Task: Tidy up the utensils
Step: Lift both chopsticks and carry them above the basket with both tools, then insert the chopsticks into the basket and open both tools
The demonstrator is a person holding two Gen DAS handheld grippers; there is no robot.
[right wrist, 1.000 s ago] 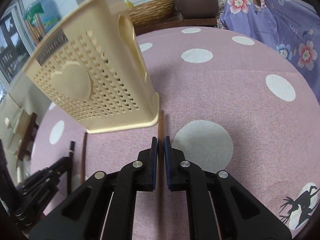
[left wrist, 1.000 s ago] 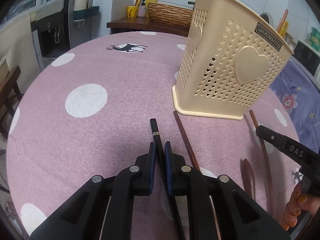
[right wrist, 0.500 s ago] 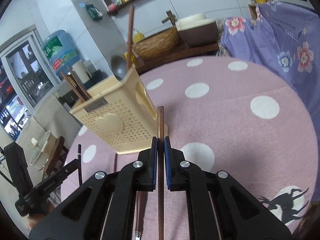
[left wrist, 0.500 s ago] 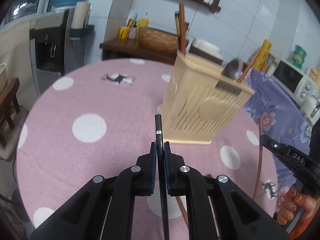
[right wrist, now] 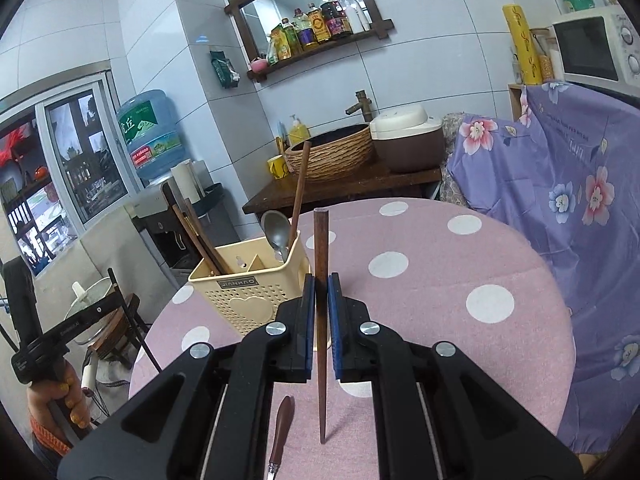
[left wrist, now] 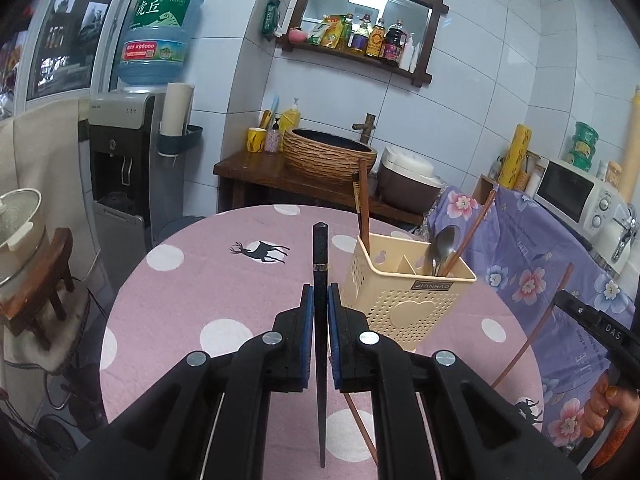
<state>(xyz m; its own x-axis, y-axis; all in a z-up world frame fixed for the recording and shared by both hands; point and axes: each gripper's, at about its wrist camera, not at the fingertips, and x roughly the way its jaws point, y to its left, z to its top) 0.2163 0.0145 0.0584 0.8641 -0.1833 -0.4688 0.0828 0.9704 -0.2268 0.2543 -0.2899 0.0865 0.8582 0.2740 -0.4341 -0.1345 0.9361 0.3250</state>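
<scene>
Your left gripper (left wrist: 320, 320) has its fingers closed on a black chopstick (left wrist: 320, 256), which stands nearly upright between the blue pads with its thick end pointing up and away from you. Your right gripper (right wrist: 320, 320) grips a brown wooden chopstick (right wrist: 320, 248) the same way, thin tip down toward the desk (right wrist: 440, 292).

Both sticks are lifted clear of the pink polka-dot cloth, so by my reading you are in the carry step, between pickup and drop-off. The cream utensil holder (left wrist: 404, 300) sits just right of your left gripper and just left of your right one, already carrying a metal spoon (left wrist: 442, 244) and several chopsticks in its compartments.

Next, bring each stick over the holder's open top, tip down, and release only once the tip is inside a compartment. Move one hand at a time, since both approach the same opening.

One more brown chopstick (left wrist: 360, 420) and a brown-handled utensil (right wrist: 280, 436) lie on the desk below, not yet sorted.
</scene>
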